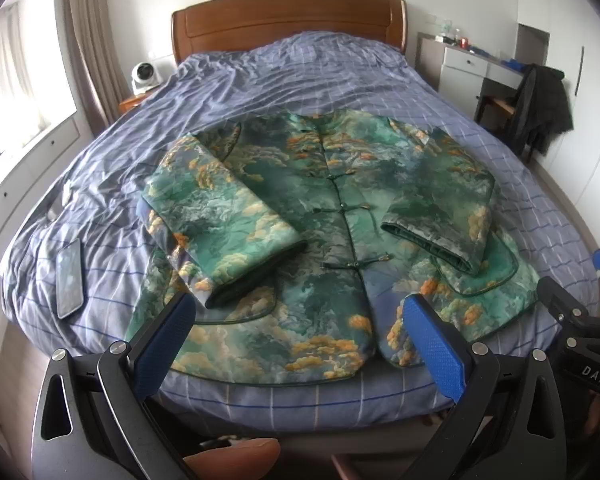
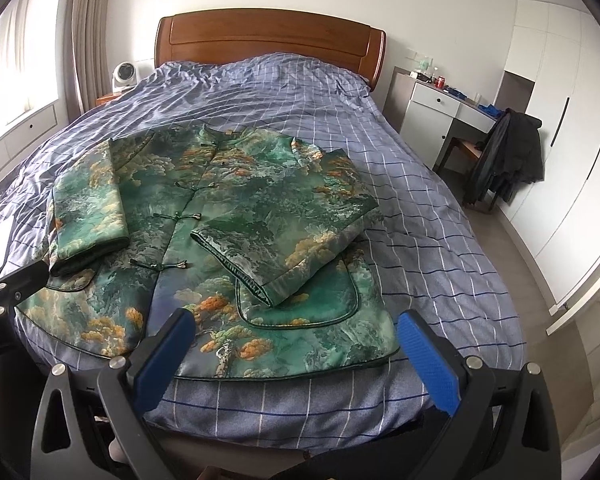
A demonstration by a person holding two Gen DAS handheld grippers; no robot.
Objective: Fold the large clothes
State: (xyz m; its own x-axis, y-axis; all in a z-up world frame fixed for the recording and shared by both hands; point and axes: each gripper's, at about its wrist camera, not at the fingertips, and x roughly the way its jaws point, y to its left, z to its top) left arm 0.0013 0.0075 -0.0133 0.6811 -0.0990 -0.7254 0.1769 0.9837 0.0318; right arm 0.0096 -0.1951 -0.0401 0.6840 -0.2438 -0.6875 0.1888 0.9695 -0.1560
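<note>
A green jacket (image 1: 324,216) with orange and white cloud print lies face up on the bed, hem toward me; it also shows in the right wrist view (image 2: 236,216). Both sleeves are folded inward over the front: the left sleeve (image 1: 220,220) and the right sleeve (image 1: 440,208). My left gripper (image 1: 296,320) is open and empty, hovering above the hem near the bed's foot. My right gripper (image 2: 292,336) is open and empty, above the hem's right half. The right gripper's body also shows at the left wrist view's right edge (image 1: 572,320).
A blue checked duvet (image 1: 300,80) covers the bed with a wooden headboard (image 1: 288,20). A phone (image 1: 70,276) lies on the bed left of the jacket. A white fan (image 1: 144,76) stands on the nightstand. A desk (image 2: 448,108) and a chair with dark clothes (image 2: 508,156) stand at the right.
</note>
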